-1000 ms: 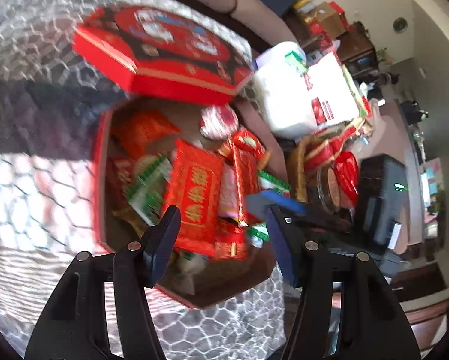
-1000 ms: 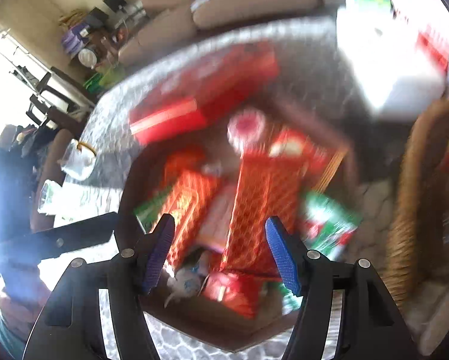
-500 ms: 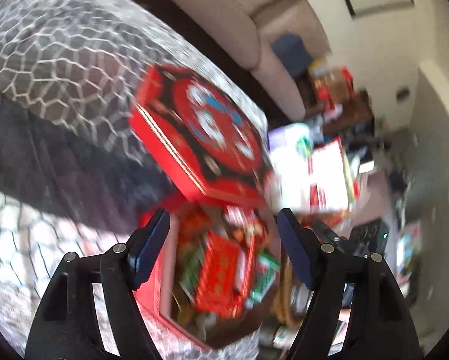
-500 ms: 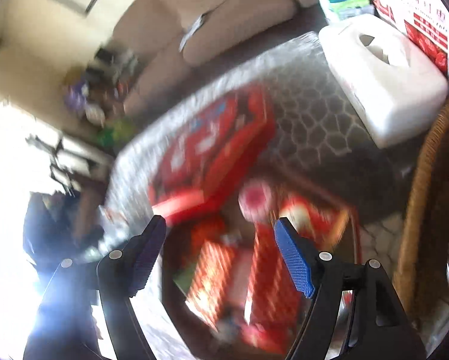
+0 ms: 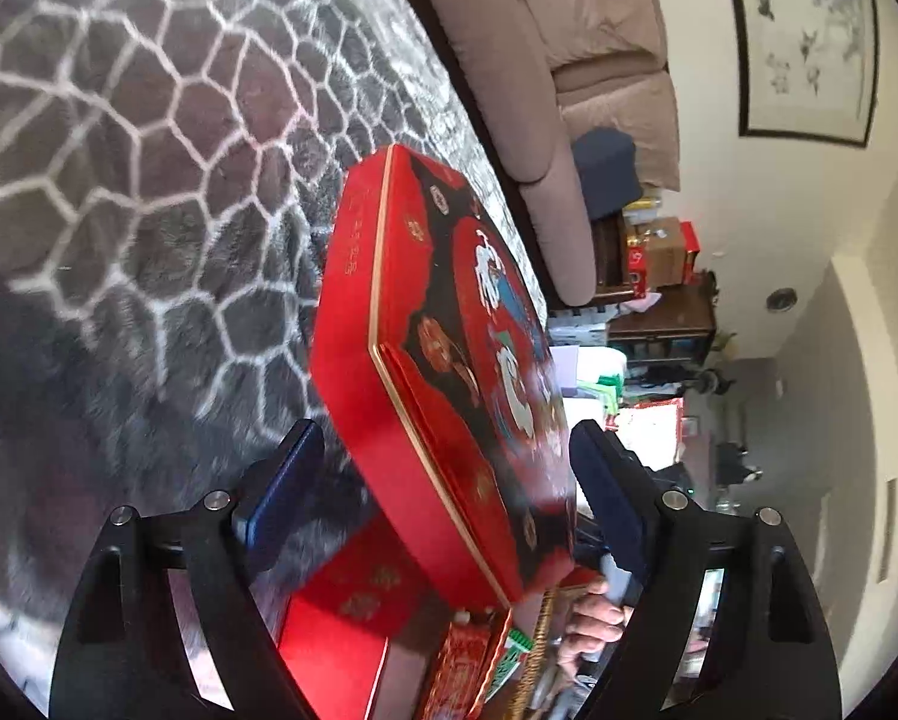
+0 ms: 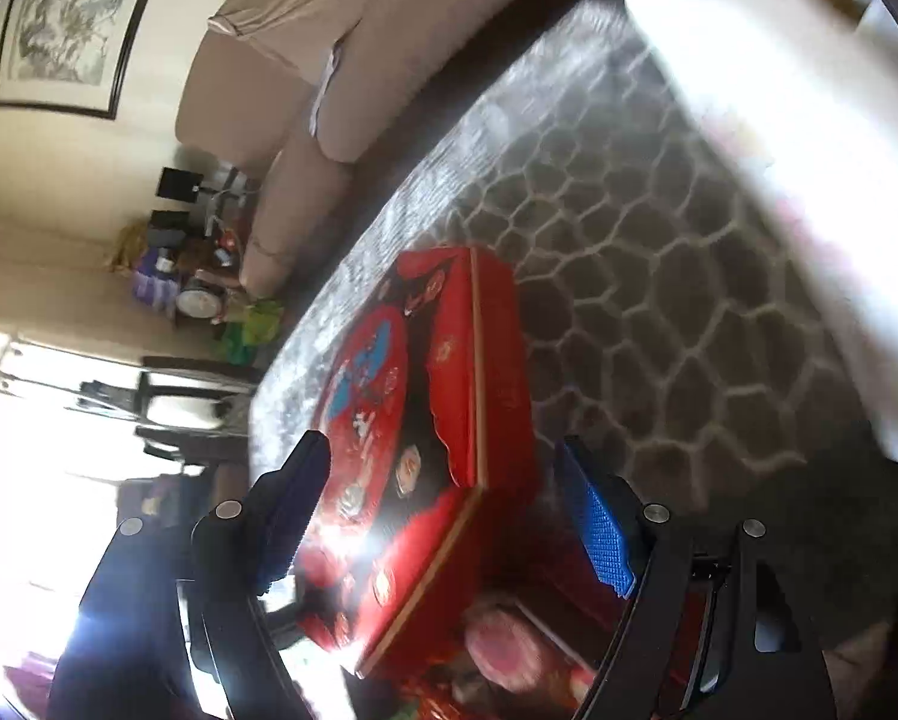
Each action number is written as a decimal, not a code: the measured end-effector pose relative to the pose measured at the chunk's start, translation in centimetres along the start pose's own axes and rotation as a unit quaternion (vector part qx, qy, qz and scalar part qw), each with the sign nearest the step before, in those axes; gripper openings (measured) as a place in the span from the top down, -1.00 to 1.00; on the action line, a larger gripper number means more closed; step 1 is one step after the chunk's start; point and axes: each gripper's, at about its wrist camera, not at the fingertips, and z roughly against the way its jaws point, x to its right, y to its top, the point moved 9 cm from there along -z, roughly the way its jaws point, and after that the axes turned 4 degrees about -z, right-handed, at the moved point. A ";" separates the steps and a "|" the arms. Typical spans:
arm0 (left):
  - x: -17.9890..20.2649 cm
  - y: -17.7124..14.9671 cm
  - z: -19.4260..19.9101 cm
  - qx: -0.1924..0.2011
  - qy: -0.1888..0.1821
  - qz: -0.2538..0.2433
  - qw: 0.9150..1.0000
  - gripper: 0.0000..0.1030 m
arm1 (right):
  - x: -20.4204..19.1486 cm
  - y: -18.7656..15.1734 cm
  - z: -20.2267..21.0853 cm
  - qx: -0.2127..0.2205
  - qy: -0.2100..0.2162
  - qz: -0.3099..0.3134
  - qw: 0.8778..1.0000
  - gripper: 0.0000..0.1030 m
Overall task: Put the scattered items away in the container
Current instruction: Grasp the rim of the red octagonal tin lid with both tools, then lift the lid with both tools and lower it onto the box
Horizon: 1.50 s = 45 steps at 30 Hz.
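Observation:
A red octagonal lid [image 5: 443, 372] with a black and gold pattern lies on the grey honeycomb cloth, its near edge between the fingers of my open left gripper [image 5: 443, 492]. It also shows in the right wrist view [image 6: 431, 420], between the fingers of my open right gripper [image 6: 443, 516]. Neither gripper touches it. The red container [image 5: 341, 618] with red packets [image 5: 467, 660] sits just below the lid; in the right wrist view its contents [image 6: 497, 642] are blurred.
A beige sofa [image 5: 545, 90] runs along the far side of the cloth. A white box [image 6: 767, 138] is blurred at the right. A wicker basket edge [image 5: 539, 648] and a hand [image 5: 593, 624] show beside the container. Cluttered shelves [image 5: 647, 252] stand beyond.
Both grippers have lifted away from the container and swung toward the lid. The lid now fills the space between each pair of fingers. Both stayed open.

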 end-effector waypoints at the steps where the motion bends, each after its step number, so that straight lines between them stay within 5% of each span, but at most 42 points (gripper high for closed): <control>1: -0.2 0.1 -0.6 -0.005 -0.004 0.001 1.000 -0.58 | 0.0 -0.1 -0.8 -0.012 0.006 -0.001 1.000 -0.54; 6: -0.5 0.3 -2.6 -0.016 -0.014 -0.001 1.000 -0.02 | -0.1 -0.3 -2.1 -0.012 -0.010 0.041 0.999 -0.07; 15: 3.7 -0.5 -0.8 -0.014 0.032 -0.094 0.995 -0.09 | -1.7 -2.2 0.5 0.033 -0.018 0.131 0.991 -0.08; 33: 7.5 -15.8 3.6 -0.095 0.024 -0.135 0.986 -0.27 | 1.1 -14.1 13.7 0.078 -0.030 0.151 0.985 -0.11; 40: 6.4 -19.2 5.5 -0.085 0.071 -0.165 0.980 -0.29 | 4.0 -17.8 14.0 0.055 -0.042 0.106 0.992 -0.24; 45: 6.6 -20.7 6.0 -0.079 0.134 -0.221 0.963 -0.33 | 5.1 -18.5 15.5 0.070 -0.104 0.115 0.985 -0.26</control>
